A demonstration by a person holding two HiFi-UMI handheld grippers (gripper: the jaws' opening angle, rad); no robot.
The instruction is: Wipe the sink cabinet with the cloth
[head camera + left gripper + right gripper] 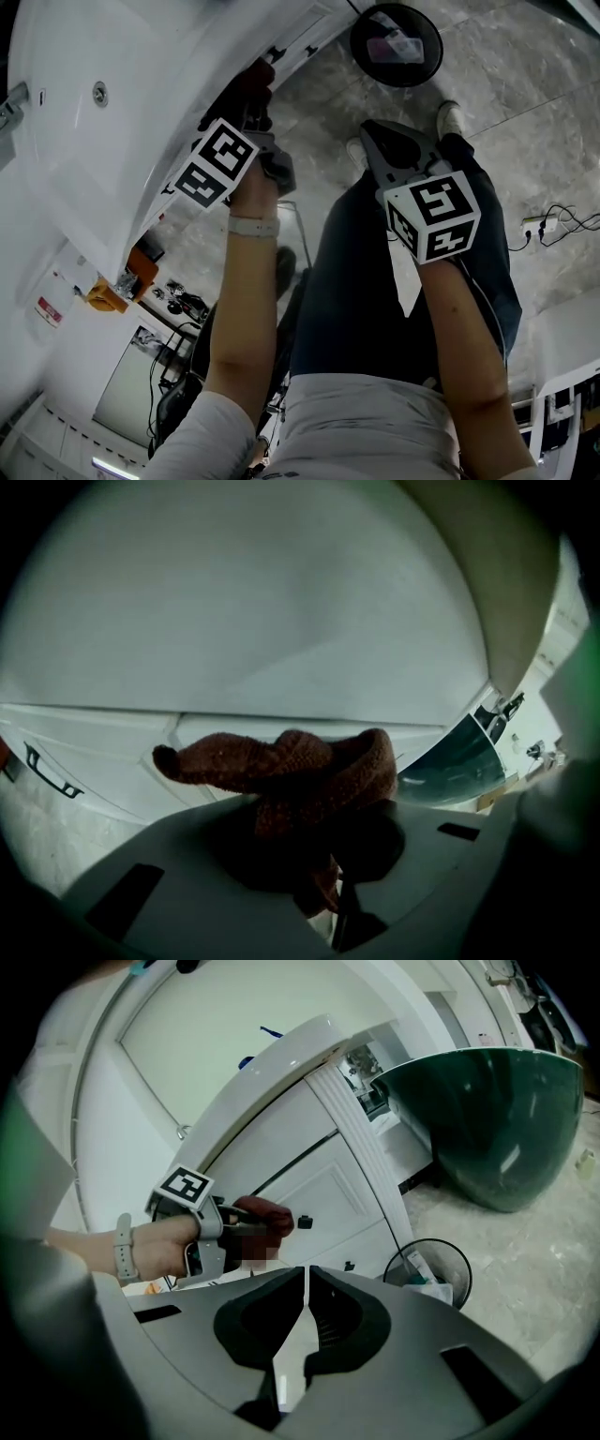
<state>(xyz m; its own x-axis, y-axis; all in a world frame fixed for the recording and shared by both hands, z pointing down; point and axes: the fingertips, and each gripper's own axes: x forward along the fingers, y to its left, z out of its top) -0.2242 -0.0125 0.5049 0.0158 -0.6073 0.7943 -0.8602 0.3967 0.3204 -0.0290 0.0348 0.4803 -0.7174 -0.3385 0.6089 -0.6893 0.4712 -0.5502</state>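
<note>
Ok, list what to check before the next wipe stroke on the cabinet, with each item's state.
1. Grip on cloth by left gripper: ok, jaws shut on it.
2. Contact of cloth with cabinet: cannot tell; it is right at the door, but touch is not visible.
3. Empty right gripper: ok, jaws together, nothing between.
4. Stroke path free of right gripper: ok, it is held back from the cabinet.
5. Snag points: not ok, a black knob sits just beside the cloth.
6. Path free of bin: ok, it stands on the floor, apart from the cloth.
</note>
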